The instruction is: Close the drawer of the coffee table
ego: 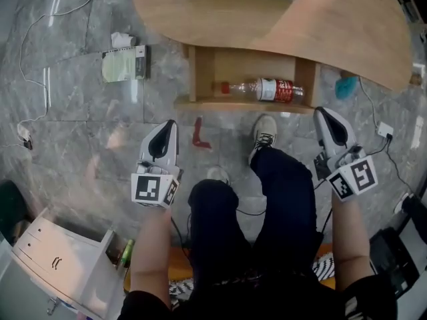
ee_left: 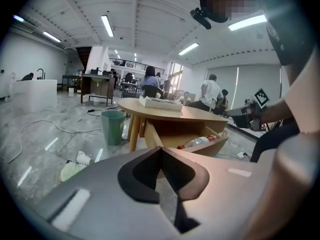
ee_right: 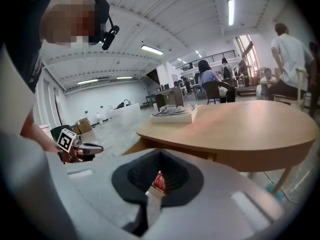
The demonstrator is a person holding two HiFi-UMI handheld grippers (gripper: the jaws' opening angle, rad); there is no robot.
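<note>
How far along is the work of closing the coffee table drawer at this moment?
Done: nothing yet; the light wooden drawer of the round wooden coffee table stands pulled out, a clear red-labelled plastic bottle lying inside. In hand: the left claw and right claw, both shut and empty, hang short of its front. Left: push it fully in.

Light-wood coffee table [ego: 320,32], red-labelled clear bottle [ego: 267,89], teal bin [ee_left: 113,126], grey marbled floor [ego: 80,132].
</note>
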